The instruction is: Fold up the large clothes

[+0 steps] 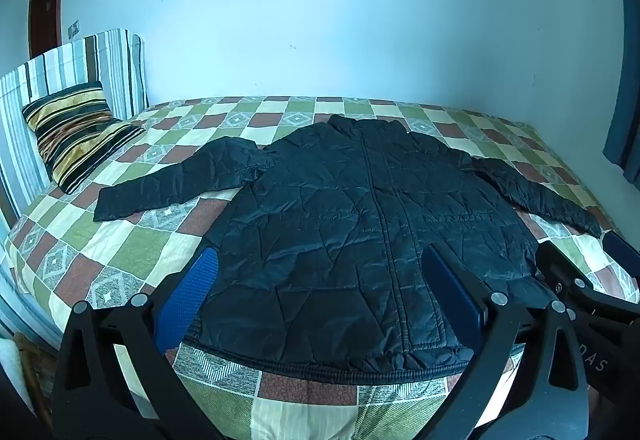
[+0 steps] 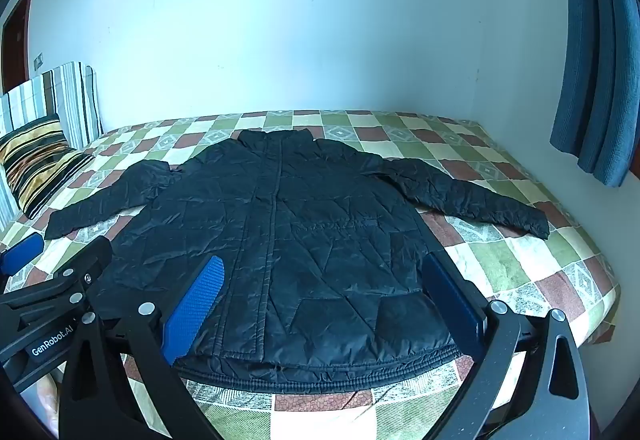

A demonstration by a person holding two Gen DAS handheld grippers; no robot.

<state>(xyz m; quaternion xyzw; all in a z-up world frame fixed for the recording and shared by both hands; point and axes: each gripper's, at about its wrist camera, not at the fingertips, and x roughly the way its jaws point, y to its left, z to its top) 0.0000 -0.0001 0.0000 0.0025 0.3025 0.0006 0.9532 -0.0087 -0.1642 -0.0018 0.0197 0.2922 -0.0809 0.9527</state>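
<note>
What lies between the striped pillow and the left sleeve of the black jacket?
Only bare checkered bedspread. In the left wrist view the striped pillow lies apart from the left sleeve of the black jacket, with nothing between them.

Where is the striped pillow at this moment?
The pillow lies at the bed's far left in both views, against the striped headboard, beyond the jacket's left sleeve.

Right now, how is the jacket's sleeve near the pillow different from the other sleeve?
The sleeve near the pillow bunches at the shoulder; the other sleeve lies smoother. The first reaches toward the striped pillow, the other toward the blue curtain. Both are black, quilted and spread flat on the checkered bedspread.
</note>
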